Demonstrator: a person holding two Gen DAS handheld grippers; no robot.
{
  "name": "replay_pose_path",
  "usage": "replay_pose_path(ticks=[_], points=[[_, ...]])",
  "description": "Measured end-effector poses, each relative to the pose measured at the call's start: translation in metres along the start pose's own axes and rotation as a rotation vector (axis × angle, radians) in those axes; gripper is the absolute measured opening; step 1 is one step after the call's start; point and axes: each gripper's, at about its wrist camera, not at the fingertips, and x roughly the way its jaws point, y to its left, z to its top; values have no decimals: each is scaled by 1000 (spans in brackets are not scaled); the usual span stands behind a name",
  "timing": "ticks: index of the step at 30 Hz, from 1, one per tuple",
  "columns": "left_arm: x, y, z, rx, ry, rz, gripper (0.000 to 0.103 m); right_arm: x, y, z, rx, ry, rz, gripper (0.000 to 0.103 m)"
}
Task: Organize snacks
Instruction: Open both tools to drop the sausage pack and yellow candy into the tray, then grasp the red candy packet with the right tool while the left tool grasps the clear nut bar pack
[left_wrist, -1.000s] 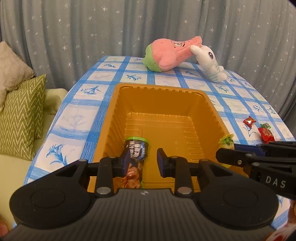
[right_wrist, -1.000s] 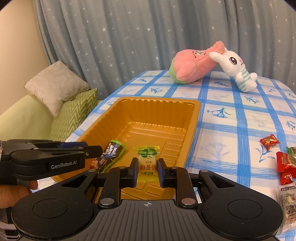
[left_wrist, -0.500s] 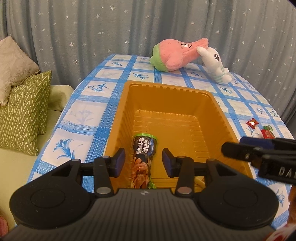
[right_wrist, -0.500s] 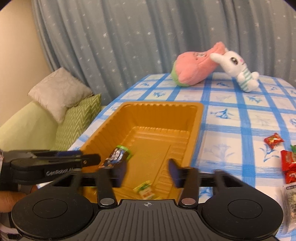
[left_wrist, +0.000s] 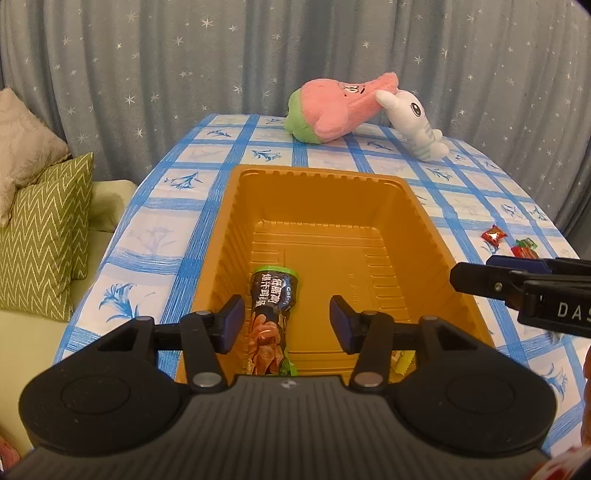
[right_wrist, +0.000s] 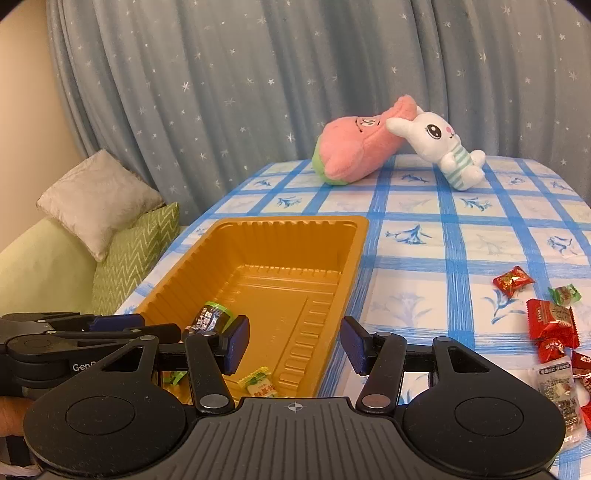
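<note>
Left gripper (left_wrist: 286, 323): jaws partly apart, just been opening further; nothing gripped, pads clear of the packet between them.
Right gripper (right_wrist: 294, 345): jaws partly apart, just been opening; nothing gripped, nothing between the pads.
Dark snack packet (left_wrist: 273, 310): lying on the floor of the orange tray (left_wrist: 424, 221), near corner, lengthwise between the left jaws, closer to the left-hand pad; green top end pointing away.
Yellow-green sachet (right_wrist: 258, 384): flat on the tray floor at the near wall, below and just left of the right gripper's gap.
Loose candies (right_wrist: 550, 325): red and green wrappers on the counter (right_wrist: 406, 236), well right of the tray.
Counter: blue-and-white checked cloth with flower prints.
Far end: pink plush (right_wrist: 351, 151) and white rabbit plush (right_wrist: 443, 147) leaning together.
Room: grey star-print curtain (left_wrist: 184, 74) behind; green zigzag cushion (left_wrist: 44, 236) and beige cushion (right_wrist: 96, 199) on a pale sofa to the left.
</note>
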Motion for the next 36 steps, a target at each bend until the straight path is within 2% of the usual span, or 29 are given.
replay_pose_path(ticks=[15,19,29,36], points=[[-11,-20,4,-26,-35,-60,58,-23,-19,-3,-5,-37,-89,57],[-18,-36,5,-12,-50,-78,60,-38,-34,-9,21,-52,-125,66],[-38,-83,-8,30,-71,-132,66,-88,-63,-35,51,-84,-224,70],[-51,-121,-22,69,-80,-172,77,-126,-82,-60,89,-108,-297,75]])
